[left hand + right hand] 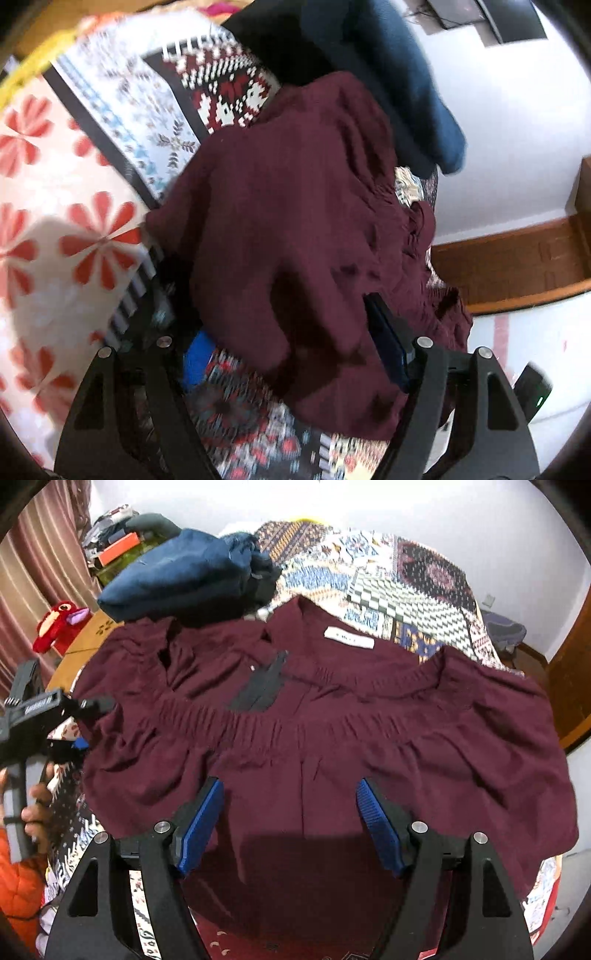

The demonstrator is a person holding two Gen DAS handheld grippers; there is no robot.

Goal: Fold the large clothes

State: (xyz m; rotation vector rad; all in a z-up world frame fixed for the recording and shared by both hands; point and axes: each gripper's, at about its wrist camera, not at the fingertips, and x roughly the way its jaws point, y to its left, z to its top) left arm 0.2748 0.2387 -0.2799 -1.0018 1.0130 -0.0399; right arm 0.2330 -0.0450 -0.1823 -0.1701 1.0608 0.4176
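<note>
A large maroon garment [332,738] lies spread on a patterned bedspread [406,579], collar and white label [349,638] at the far side. My right gripper [290,823] is open, blue pads just above the garment's near part. In the left wrist view the maroon garment [295,229] drapes over and between the fingers of my left gripper [288,354], which are wide apart; the left blue pad [197,354] is half hidden by cloth. The left gripper also shows at the garment's left edge in the right wrist view [85,705].
A folded dark blue garment [184,576] lies at the far left of the bed, also in the left wrist view [406,81]. A red plush toy [55,624] and clutter stand by the curtain. A flowered sheet [55,221] lies to the left. Wooden furniture [517,258] stands beyond the bed.
</note>
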